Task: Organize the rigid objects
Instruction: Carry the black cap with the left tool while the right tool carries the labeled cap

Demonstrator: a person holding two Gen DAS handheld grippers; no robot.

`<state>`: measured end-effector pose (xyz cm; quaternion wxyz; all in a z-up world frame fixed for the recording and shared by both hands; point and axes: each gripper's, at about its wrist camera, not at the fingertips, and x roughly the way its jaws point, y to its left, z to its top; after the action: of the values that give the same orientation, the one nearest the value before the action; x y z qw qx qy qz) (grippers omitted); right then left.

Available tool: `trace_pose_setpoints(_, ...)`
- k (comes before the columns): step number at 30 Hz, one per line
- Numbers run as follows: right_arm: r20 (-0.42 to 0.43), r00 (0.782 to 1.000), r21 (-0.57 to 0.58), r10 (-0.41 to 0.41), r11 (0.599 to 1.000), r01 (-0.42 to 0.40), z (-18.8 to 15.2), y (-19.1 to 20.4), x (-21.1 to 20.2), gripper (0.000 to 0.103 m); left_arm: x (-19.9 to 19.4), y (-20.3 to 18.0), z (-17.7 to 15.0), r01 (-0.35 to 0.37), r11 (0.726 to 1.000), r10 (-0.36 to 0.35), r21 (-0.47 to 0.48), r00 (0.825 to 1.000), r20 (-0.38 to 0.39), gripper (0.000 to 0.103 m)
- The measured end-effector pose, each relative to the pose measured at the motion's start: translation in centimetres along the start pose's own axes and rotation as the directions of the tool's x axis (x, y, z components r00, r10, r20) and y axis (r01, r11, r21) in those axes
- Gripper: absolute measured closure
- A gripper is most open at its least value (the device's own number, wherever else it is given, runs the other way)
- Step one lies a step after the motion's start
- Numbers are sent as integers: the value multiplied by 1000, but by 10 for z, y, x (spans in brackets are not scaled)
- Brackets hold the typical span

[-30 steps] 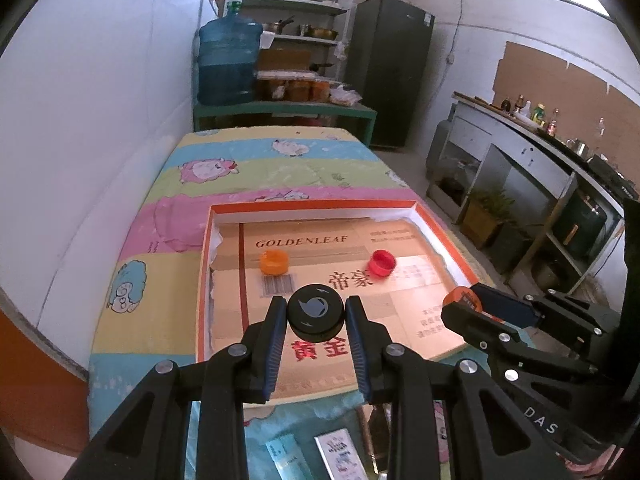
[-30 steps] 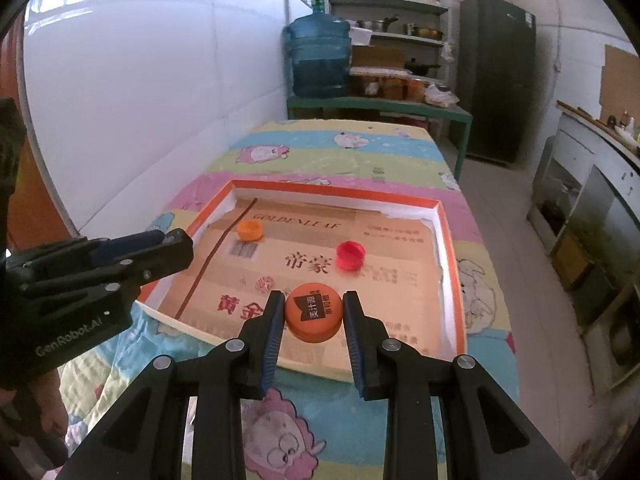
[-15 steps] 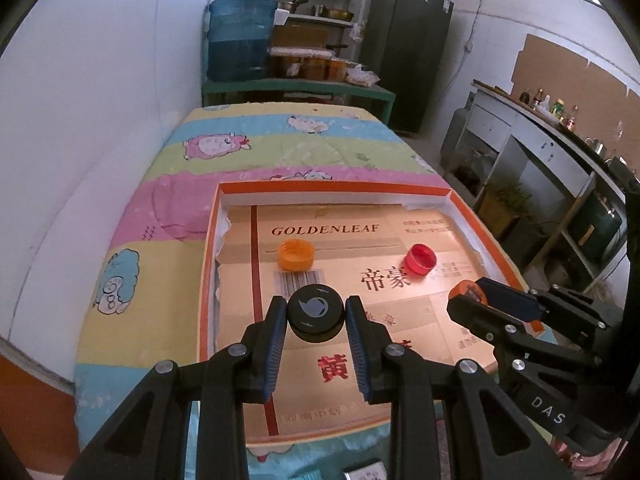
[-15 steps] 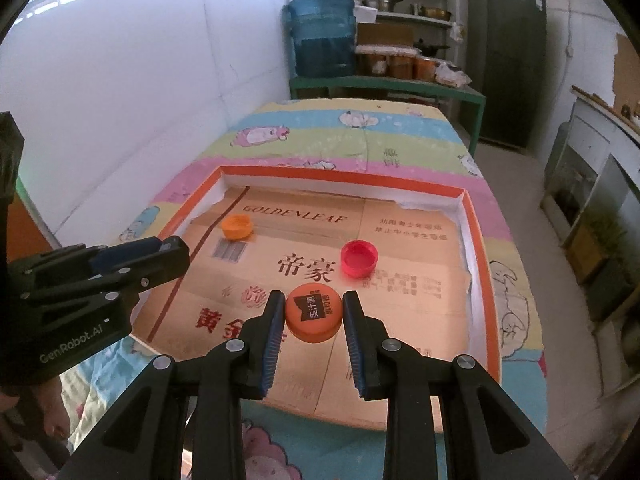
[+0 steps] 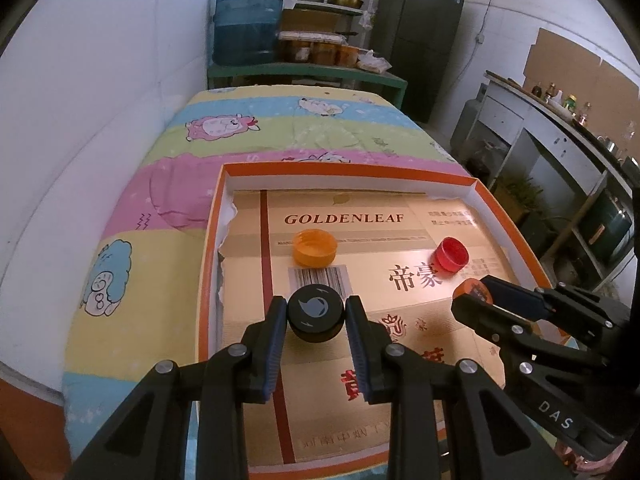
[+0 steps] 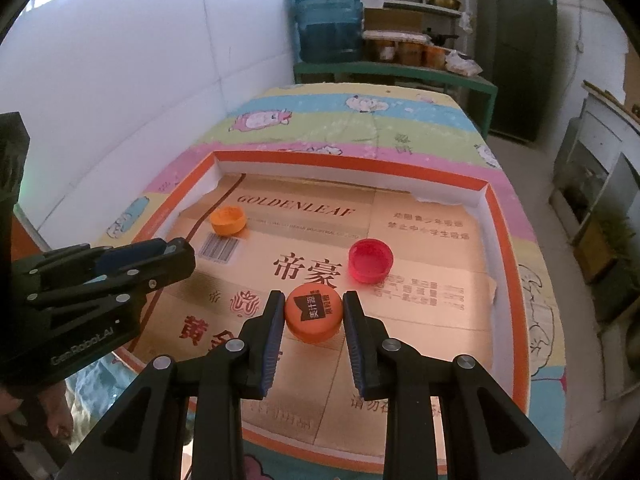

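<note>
My left gripper (image 5: 316,314) pinches a black cap (image 5: 316,312) and my right (image 6: 313,312) an orange cap (image 6: 313,316) (light, stiff, probably slick), rims squeezed over the tray (image 5: 208,240).

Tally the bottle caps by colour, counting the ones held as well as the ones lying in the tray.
Orange caps: 2, one lying in the tray and one held
Red cap: 1
Black cap: 1
Total: 4
</note>
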<state>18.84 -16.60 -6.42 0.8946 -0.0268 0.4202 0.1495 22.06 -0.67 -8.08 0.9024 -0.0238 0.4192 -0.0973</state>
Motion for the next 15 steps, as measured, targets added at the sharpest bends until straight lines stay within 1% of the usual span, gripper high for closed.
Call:
trace_pose_setpoints(7,-9,1000,0,1,1000,-1,2,-2,5,73,8,1,0,-5,1000,5,-2,1000,-10,72)
trace_pose_setpoints(12,-24,1000,2,1,1000,-1,0,-4,12,73,16,5,-1,10,1000,-11,-15,999,-31,72)
trace_pose_setpoints(15,-33,999,2,1,1000,-1,0,-4,15,73,19,4,-2,-6,1000,6,-6,999,-38,72)
